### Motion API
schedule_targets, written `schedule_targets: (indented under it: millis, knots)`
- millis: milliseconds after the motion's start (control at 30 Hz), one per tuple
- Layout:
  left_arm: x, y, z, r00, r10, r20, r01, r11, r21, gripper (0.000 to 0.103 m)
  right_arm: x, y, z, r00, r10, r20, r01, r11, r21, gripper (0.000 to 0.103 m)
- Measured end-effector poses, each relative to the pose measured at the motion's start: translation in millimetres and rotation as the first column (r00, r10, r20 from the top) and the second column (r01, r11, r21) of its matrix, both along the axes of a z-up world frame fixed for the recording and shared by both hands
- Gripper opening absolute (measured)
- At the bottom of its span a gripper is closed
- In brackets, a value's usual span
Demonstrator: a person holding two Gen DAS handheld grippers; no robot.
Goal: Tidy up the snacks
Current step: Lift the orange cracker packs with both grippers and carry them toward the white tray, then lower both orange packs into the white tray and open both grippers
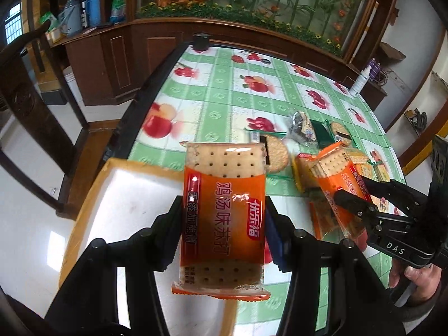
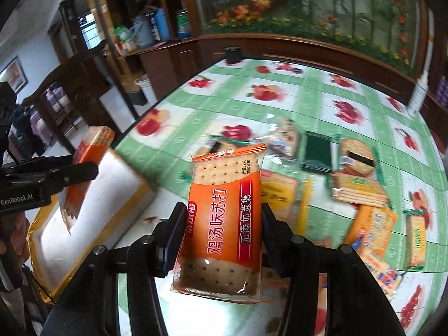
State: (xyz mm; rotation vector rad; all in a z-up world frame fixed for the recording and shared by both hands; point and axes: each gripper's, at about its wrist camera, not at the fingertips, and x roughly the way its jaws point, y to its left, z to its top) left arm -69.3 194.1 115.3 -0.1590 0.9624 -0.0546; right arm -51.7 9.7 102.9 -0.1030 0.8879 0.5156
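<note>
My left gripper (image 1: 222, 218) is shut on an orange soda-cracker packet (image 1: 224, 218) and holds it above the edge of a white box with a tan rim (image 1: 117, 196) at the table's left. My right gripper (image 2: 222, 218) is shut on a second orange cracker packet (image 2: 224, 218), held above the table just right of the box (image 2: 106, 207). Each gripper shows in the other's view: the right one (image 1: 361, 196) with its packet (image 1: 336, 179), the left one (image 2: 84, 168) with its packet (image 2: 89, 156) over the box.
Several more snack packets lie on the green fruit-print tablecloth (image 2: 308, 98): round biscuits (image 2: 358, 154), a dark green packet (image 2: 317, 154), yellow and orange cracker packs (image 2: 372, 224). A white spray bottle (image 2: 418, 95) stands at the far right edge. A dark wooden chair (image 1: 33, 89) stands left of the table.
</note>
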Motion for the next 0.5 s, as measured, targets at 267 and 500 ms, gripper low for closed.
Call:
schedule_targets:
  millis: [267, 500]
  knots:
    - [-28.2, 26.2, -6.3, 0.999, 0.045, 0.000, -0.045, 0.999, 0.010, 0.055, -12.0, 38.8, 3.3, 0.997, 0.077, 0.009, -0.077, 0.997, 0.000, 0.052]
    - [-40.7, 45.0, -19.8, 0.996, 0.083, -0.016, -0.083, 0.997, 0.005, 0.055, -18.5, 71.9, 4.2, 0.990, 0.139, 0.009, -0.139, 0.990, -0.013, 0.052]
